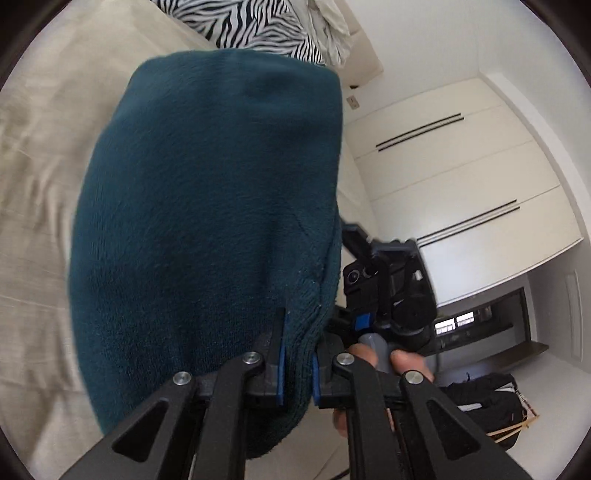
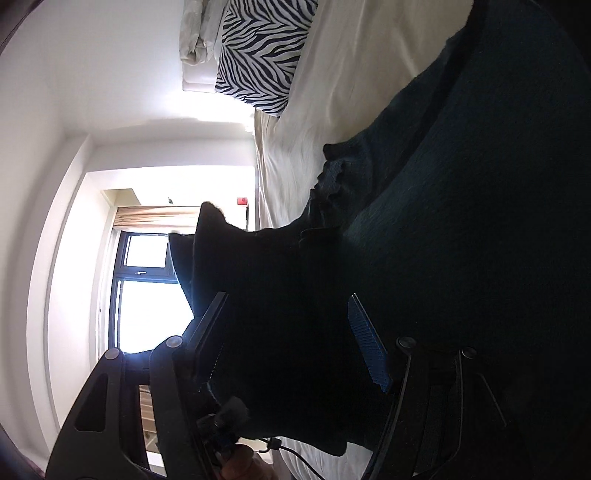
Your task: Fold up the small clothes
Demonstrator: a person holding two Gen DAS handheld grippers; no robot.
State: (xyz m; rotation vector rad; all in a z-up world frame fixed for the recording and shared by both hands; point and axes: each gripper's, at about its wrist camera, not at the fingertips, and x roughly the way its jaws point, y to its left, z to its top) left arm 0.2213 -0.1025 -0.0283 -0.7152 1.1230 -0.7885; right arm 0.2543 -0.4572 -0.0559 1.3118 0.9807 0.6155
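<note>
A dark teal knit garment (image 1: 207,203) hangs in the air over the cream bed sheet (image 1: 44,166) and fills most of the left wrist view. My left gripper (image 1: 298,369) is shut on its lower edge, blue pads pressing both sides of the fabric. Just right of that edge, a hand (image 1: 406,360) holds my right gripper's black housing (image 1: 384,284). In the right wrist view the same garment (image 2: 461,221) looks nearly black. A thick bunch of it fills the gap of my right gripper (image 2: 288,299), which is shut on it with wide jaws.
A zebra-striped pillow (image 1: 240,26) and rumpled white bedding (image 1: 332,26) lie at the head of the bed. White wardrobe doors (image 1: 461,184) stand beyond the bed, with a black bag (image 1: 487,398) on the floor. A bright window (image 2: 147,288) sits on the other side.
</note>
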